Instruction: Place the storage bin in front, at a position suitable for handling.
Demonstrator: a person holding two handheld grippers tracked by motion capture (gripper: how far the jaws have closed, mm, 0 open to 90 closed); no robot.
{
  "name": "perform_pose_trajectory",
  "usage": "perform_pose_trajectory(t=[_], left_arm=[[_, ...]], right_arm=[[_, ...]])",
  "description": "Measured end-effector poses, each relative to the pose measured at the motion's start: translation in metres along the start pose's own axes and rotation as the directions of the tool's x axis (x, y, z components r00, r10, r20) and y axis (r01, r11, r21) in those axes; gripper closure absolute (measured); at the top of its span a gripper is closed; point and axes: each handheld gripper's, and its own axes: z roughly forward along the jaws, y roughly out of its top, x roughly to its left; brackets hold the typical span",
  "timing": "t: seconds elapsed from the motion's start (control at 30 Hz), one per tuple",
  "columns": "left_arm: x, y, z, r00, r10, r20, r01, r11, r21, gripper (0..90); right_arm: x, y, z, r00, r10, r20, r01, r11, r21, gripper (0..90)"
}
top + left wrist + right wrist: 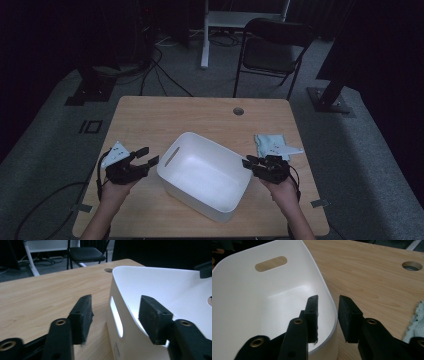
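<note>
A white plastic bin (216, 145) with slot handles sits slantwise in the middle of the wooden table (200, 112). My left gripper (150, 155) is at the bin's left end. In the left gripper view its jaws (116, 298) straddle the wall by the handle slot (117, 317), one pad outside and one inside, both clear of the plastic. My right gripper (248, 161) is at the bin's right end. In the right gripper view (328, 298) one pad hangs inside the bin (262, 302) and the other outside its rim, with gaps showing. The bin holds nothing.
A pale blue-green cloth (270, 143) lies on the table just beyond my right hand and also appears at the edge of the right gripper view as the cloth (415, 322). A round cable hole (238, 111) is near the far edge. A black chair (272, 47) stands behind the table.
</note>
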Motion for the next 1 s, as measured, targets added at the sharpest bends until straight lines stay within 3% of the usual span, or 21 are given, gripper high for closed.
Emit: perform_pose_trajectory(t=[0.1,0.2,0.27,0.43,0.63,0.8,1.0], left_arm=[[-0.004,0.0,0.002,0.9999,0.005,0.01,-0.004,0.9999,-0.012,45.4],[-0.007,0.0,0.008,0.9997,0.021,-0.009,-0.021,0.9993,0.03,47.0],[-0.007,0.0,0.011,0.9998,0.012,0.013,-0.013,0.9986,0.052,50.2],[-0.012,-0.001,0.019,0.9988,0.04,0.029,-0.043,0.9945,0.096,61.7],[-0.016,0.0,0.022,0.9986,0.053,0.002,-0.053,0.9934,0.102,72.4],[-0.018,0.0,0.023,0.9991,0.035,-0.022,-0.033,0.994,0.105,75.8],[-0.022,0.001,0.019,0.9981,0.037,-0.05,-0.032,0.9934,0.111,78.4]], right_arm=[[0.001,0.0,0.0,0.9999,-0.013,0.006,0.013,1.0,0.003,71.5],[0.0,0.0,0.001,0.9999,-0.009,0.008,0.009,1.0,0.01,75.1],[-0.001,0.0,0.001,0.9999,-0.009,0.01,0.009,1.0,0.013,76.2],[-0.001,0.0,0.0,0.9994,-0.015,0.03,0.015,1.0,0.017,81.8],[-0.001,0.001,0.001,0.9989,-0.022,0.042,0.021,0.999,0.025,83.5],[-0.005,0.003,0.002,0.9998,-0.01,0.019,0.01,1.0,0.022,85.2],[-0.007,0.005,0.004,0.9993,-0.031,0.021,0.031,0.999,0.021,85.3]])
